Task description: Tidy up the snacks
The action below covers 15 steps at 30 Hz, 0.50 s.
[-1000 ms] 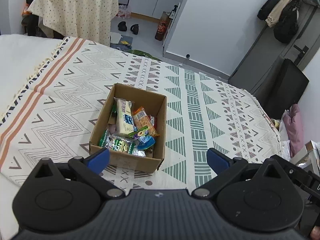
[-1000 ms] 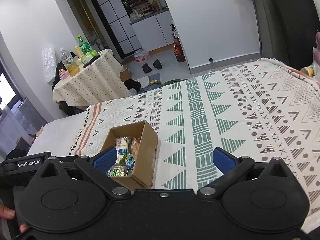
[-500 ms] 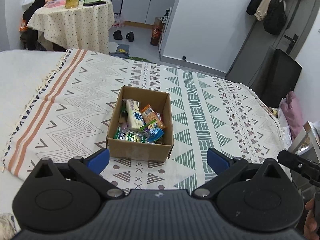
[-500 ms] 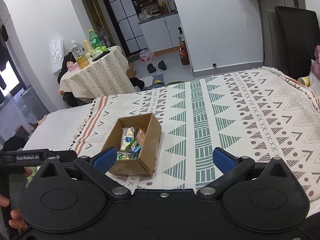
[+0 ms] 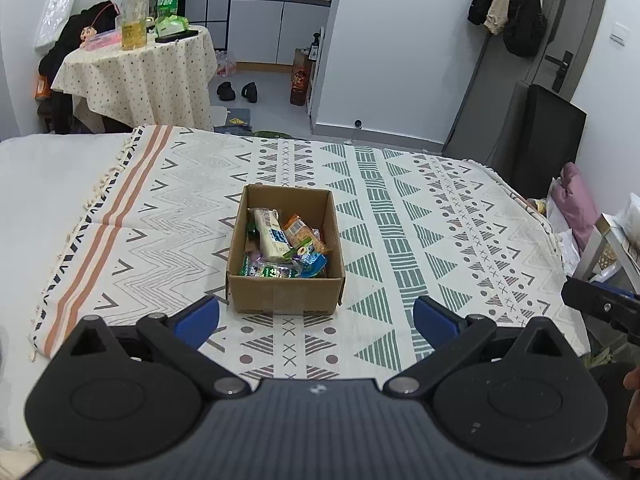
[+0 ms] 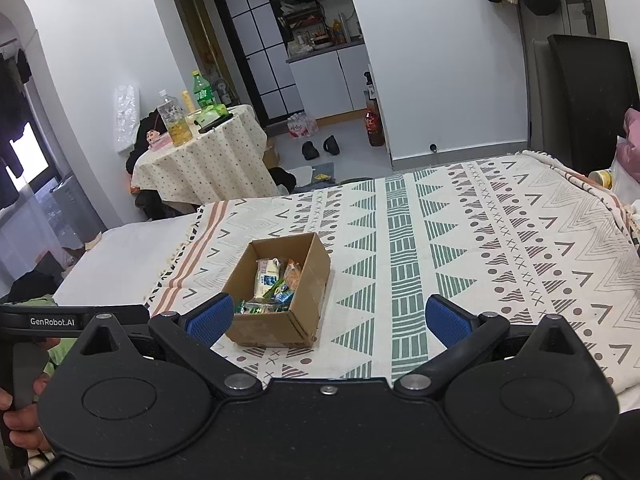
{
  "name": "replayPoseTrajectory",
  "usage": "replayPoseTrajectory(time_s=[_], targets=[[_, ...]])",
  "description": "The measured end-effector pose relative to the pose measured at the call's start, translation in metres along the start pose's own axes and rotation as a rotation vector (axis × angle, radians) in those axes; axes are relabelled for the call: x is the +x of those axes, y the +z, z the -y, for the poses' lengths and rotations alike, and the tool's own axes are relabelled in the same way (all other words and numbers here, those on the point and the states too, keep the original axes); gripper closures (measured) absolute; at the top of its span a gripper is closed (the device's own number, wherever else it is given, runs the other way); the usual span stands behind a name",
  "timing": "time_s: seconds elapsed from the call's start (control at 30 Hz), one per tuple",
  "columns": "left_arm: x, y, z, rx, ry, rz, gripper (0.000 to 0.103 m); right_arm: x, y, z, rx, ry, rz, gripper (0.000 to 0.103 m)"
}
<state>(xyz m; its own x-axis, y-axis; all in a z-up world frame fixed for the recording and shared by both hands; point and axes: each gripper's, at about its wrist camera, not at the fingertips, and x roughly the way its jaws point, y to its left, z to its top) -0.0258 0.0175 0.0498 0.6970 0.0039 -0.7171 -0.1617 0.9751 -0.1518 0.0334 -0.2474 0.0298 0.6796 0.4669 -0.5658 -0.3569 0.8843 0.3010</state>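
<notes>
1. On the bed lies a patterned blanket (image 5: 420, 216) with zigzags, green triangles and orange stripes at its 9 o'clock edge; it covers most of both views.
2. At 11 o'clock in the room beyond stands a round table (image 5: 136, 68) under a dotted cloth, bottles on top.
3. Near the blanket's middle sits an open cardboard box (image 5: 285, 292) — upright, flaps off, its short side toward the left camera.
4. Inside the box lie the snacks (image 5: 280, 244): a pale long packet (image 5: 271, 234), an orange packet (image 5: 302, 234) at its 3 o'clock, and a green packet (image 5: 266, 270) against the near wall.
5. The left gripper (image 5: 316, 318) hangs spread wide with nothing between its blue pads — the box at its 12 o'clock, apart from it.
6. The right gripper (image 6: 328, 316) is likewise spread wide and empty, the box at its 11 o'clock.
</notes>
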Motion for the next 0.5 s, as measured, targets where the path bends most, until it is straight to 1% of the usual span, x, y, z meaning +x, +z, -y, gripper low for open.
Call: replayPoseTrajectory(time_s=[0.2,0.5], targets=[[-0.011,-0.007,0.001,0.015,-0.006,0.008,0.0,-0.01,-0.005,-0.001,-0.004,-0.002,0.006,0.0],[-0.022,-0.015,-0.001,0.005,-0.005,0.027,0.0,-0.021,-0.009,0.0,-0.006,-0.005,0.014,0.0]])
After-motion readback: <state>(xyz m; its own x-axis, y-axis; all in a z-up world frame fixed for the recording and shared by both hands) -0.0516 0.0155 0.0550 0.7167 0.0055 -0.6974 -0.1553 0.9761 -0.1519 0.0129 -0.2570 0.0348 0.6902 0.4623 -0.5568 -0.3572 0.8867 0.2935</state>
